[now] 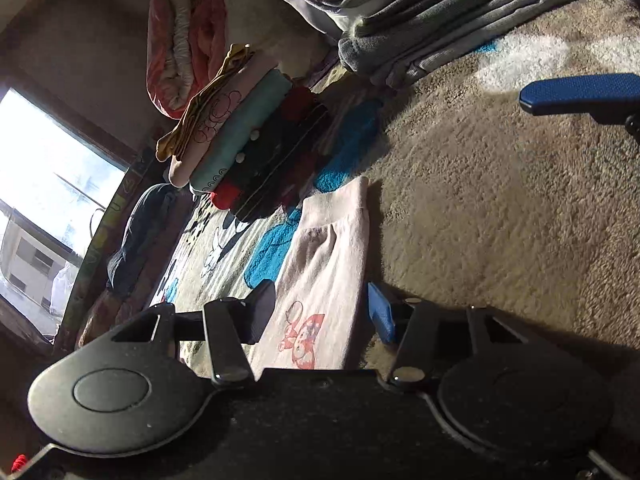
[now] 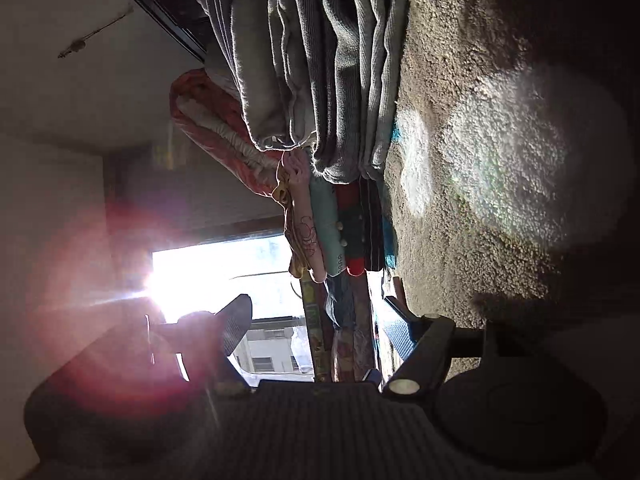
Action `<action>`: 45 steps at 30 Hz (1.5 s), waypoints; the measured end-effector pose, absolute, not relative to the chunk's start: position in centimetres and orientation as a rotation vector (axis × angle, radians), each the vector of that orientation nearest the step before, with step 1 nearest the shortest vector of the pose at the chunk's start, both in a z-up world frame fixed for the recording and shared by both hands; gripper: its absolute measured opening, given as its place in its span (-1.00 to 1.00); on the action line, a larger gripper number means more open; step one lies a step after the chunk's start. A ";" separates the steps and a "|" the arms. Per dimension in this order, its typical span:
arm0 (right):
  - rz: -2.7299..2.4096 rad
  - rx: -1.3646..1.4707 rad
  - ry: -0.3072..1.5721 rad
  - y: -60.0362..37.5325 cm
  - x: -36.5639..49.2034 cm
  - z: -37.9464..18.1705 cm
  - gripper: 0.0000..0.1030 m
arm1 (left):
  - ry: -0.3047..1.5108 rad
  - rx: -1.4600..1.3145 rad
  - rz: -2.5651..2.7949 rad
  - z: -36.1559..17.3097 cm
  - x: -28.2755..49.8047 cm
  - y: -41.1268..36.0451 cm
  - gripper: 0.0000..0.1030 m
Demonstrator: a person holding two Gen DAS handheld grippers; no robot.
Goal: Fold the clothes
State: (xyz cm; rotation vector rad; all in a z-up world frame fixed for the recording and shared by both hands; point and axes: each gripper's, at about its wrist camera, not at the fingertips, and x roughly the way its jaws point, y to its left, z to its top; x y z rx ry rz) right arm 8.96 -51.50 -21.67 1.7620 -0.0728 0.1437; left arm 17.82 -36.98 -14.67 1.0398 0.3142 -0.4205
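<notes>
At the left of the left wrist view, a stack of folded clothes (image 1: 248,140) is seen on the plush blanket (image 1: 500,200), well beyond the gripper. Nearer in, a pale pink garment (image 1: 328,280) with a red print is laid flat on the blanket, its long axis running straight away from the left gripper (image 1: 320,312) toward the waistband end. The left gripper is held wide apart, with 1 finger at each long edge of the garment's near end; nothing is pinched between them. Whether the pads are touching cloth cannot be told.

Further right, a blue finger of the right gripper (image 1: 580,96) is seen off to the side, well apart from the pink garment, so the left gripper is judged the nearer of the 2. In the right wrist view, the right gripper (image 2: 320,332) is spread and empty, aimed along the blanket toward the grey pile (image 2: 320,80) and the stack. Whether the garment is mid-fold or already folded is not settled.
</notes>
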 end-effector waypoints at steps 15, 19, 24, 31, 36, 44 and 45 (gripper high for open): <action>0.135 1.778 -0.155 -52.8 7.0 -22.0 0.42 | 0.381 1.185 -0.261 -16.0 23.2 -42.9 -0.66; 0.139 1.767 -0.164 -52.9 5.9 -21.9 0.46 | 0.420 1.129 -0.269 -15.1 24.0 -42.5 -0.87; 0.142 1.710 -0.145 -52.5 4.6 -21.2 0.48 | 0.418 0.984 -0.293 -11.0 23.9 -39.8 -0.88; 0.178 1.361 0.057 -48.3 6.3 -16.9 0.51 | 0.504 0.592 -0.455 -2.4 25.2 -30.6 -0.88; 0.324 0.906 0.272 -39.8 9.1 -12.3 0.51 | 0.523 0.417 -0.459 1.6 25.0 -24.1 -0.88; 0.375 0.416 0.489 -27.6 10.8 -10.6 0.51 | 0.502 0.281 -0.387 4.9 24.9 -15.8 -0.88; 0.380 0.371 0.497 -26.5 10.8 -10.6 0.50 | 0.497 0.272 -0.379 5.1 24.9 -15.0 -0.88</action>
